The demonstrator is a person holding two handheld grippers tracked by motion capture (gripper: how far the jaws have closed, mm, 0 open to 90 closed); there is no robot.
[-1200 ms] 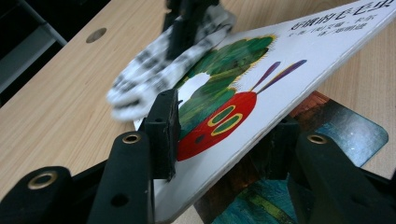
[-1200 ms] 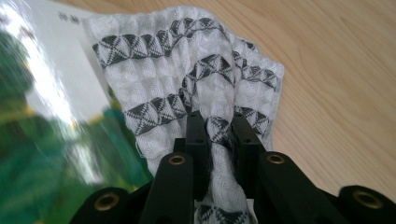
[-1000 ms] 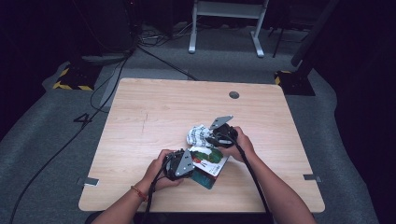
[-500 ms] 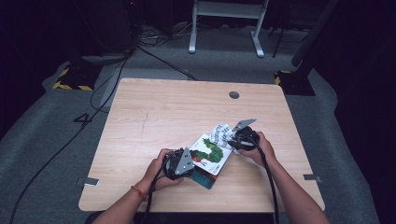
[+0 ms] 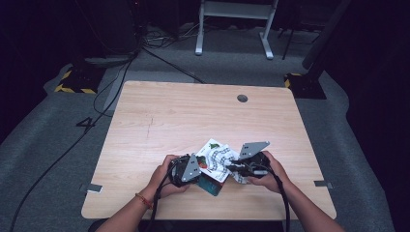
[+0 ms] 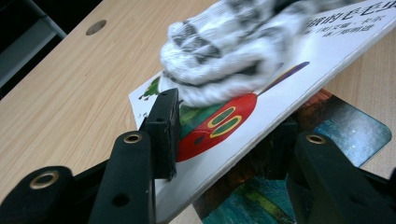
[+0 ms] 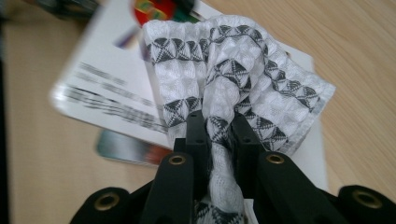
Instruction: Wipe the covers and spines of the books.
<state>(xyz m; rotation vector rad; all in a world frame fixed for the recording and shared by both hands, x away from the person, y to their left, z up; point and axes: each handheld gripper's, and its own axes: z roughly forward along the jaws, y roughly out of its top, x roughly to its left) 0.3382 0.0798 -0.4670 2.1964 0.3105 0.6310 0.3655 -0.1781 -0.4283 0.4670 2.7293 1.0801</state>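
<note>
While the left gripper (image 6: pixel 210 154) clamps the book (image 6: pixel 289 60) tilted above a second book (image 6: pixel 355 135) on the table (image 5: pixel 159 121), the right gripper (image 7: pixel 219 130) pinches a cloth (image 7: pixel 243 74) bunched on the cover, apparently mid-wipe. Next, drag the cloth across, keeping the book steady.

The white book (image 6: pixel 261 88) carries printed Chinese characters (too blurred to read); nothing else bears text.
</note>
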